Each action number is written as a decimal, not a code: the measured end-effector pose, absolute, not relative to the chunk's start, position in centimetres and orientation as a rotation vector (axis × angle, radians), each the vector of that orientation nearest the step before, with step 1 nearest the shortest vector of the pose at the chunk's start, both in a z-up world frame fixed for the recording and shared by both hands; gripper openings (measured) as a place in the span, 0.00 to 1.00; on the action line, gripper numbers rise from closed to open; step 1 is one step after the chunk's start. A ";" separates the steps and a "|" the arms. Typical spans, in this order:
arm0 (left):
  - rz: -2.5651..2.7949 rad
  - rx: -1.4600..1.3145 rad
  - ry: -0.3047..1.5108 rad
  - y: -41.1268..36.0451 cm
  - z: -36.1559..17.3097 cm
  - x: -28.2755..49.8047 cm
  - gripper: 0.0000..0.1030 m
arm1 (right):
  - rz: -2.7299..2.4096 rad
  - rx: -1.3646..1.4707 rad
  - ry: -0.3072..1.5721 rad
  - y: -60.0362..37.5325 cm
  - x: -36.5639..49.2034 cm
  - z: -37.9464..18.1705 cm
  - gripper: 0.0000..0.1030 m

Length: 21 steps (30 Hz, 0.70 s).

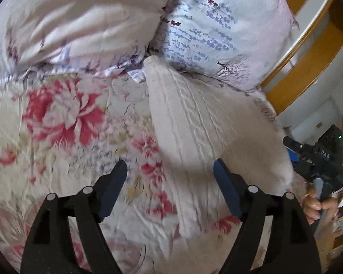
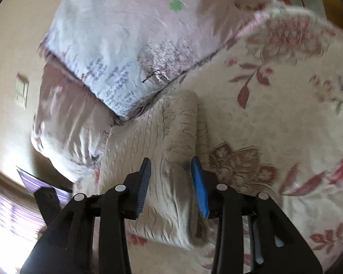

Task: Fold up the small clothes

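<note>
A cream cable-knit sweater (image 1: 208,123) lies folded in a long strip on the floral bedspread (image 1: 64,118); its far end touches the pillows. My left gripper (image 1: 170,171) is open and empty above the sweater's near left edge. In the right wrist view the sweater (image 2: 153,141) runs up toward a pillow. My right gripper (image 2: 170,169) is open with the sweater's near part between its fingers; the image is blurred. The right gripper also shows at the right edge of the left wrist view (image 1: 313,159), held by a hand.
Two pillows lie at the head of the bed: a pale pink one (image 1: 84,20) and a lavender-print one (image 1: 219,27). A wooden headboard (image 1: 308,52) stands at the right. The bedspread (image 2: 274,118) spreads to the right of the sweater.
</note>
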<state>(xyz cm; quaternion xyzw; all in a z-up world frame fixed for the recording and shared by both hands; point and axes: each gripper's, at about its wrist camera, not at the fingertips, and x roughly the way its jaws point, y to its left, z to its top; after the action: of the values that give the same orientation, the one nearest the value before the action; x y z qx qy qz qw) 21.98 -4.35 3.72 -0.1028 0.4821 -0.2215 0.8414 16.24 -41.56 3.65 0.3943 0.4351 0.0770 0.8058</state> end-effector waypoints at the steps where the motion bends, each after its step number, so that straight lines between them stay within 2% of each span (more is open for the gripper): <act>1: -0.466 -0.210 1.024 -4.6 3.7 22.2 0.76 | 0.158 0.852 0.940 -41.6 16.5 3.4 0.37; 5: -0.435 -0.143 1.020 -6.1 3.7 23.2 0.81 | 0.117 0.890 0.969 -42.0 17.8 2.3 0.44; 8: -0.426 -0.115 1.007 -6.7 3.7 23.3 0.82 | 0.114 0.902 0.981 -41.8 18.7 1.7 0.44; 10: -0.424 -0.107 1.002 -6.9 3.7 23.3 0.82 | 0.144 0.881 0.977 -41.3 19.0 1.5 0.25; 12: -0.420 -0.104 1.001 -7.0 3.6 23.3 0.83 | 0.145 0.818 0.952 -40.6 19.0 2.0 0.11; 16: -0.433 -0.116 1.007 -7.1 3.4 23.1 0.84 | 0.117 0.760 0.836 -41.0 18.0 4.1 0.10; 21: -0.451 -0.130 1.024 -7.4 2.7 23.2 0.85 | 0.014 0.719 0.946 -40.9 18.7 0.9 0.12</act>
<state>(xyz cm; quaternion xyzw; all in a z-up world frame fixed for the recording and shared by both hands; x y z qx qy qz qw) 23.20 -7.42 2.67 -0.0615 0.4855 -0.2135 0.8455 18.66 -40.94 0.90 0.3388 0.4457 0.0064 0.8286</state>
